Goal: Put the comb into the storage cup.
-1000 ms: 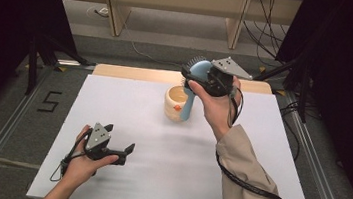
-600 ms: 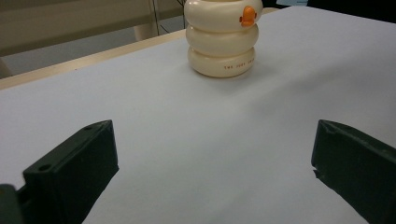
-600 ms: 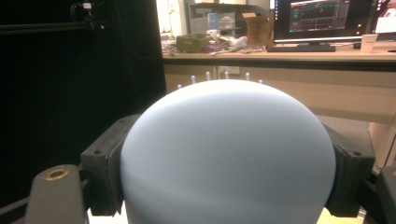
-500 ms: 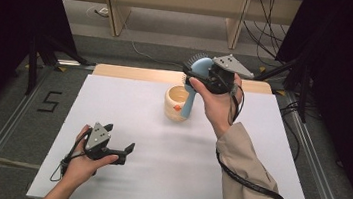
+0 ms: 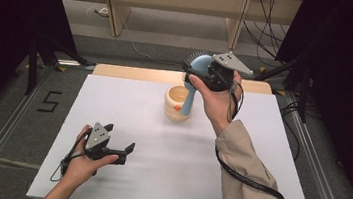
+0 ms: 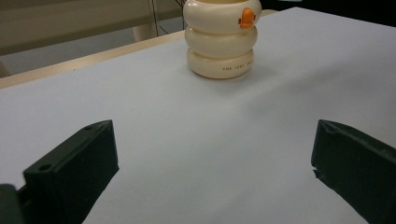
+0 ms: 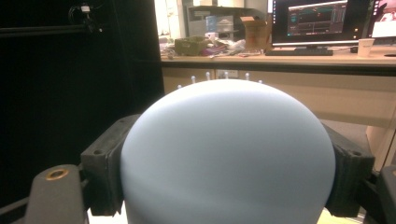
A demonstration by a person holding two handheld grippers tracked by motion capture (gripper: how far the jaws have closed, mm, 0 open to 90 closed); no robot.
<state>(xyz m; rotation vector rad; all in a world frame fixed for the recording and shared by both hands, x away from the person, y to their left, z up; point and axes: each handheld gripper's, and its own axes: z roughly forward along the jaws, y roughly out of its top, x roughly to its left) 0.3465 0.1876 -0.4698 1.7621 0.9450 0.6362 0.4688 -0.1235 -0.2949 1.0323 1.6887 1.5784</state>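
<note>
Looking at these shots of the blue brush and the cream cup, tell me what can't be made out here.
- Cup's inside: high view, brush handle stands in front of it, so handle tip in or beside cannot be told.
- Cup's top: left gripper view, cut by the upper edge.
- Cup's lettering: too small.
- Bristles: right gripper view, hidden behind the brush head.

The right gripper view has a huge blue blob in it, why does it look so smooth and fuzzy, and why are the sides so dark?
In the right gripper view the blue hairbrush sits right against the lens, so it blurs while the far desk stays sharper; black curtains darken the left. In the high view, light falls on the white table and the surroundings are dim. In the left gripper view the duck cup casts a soft shadow.
</note>
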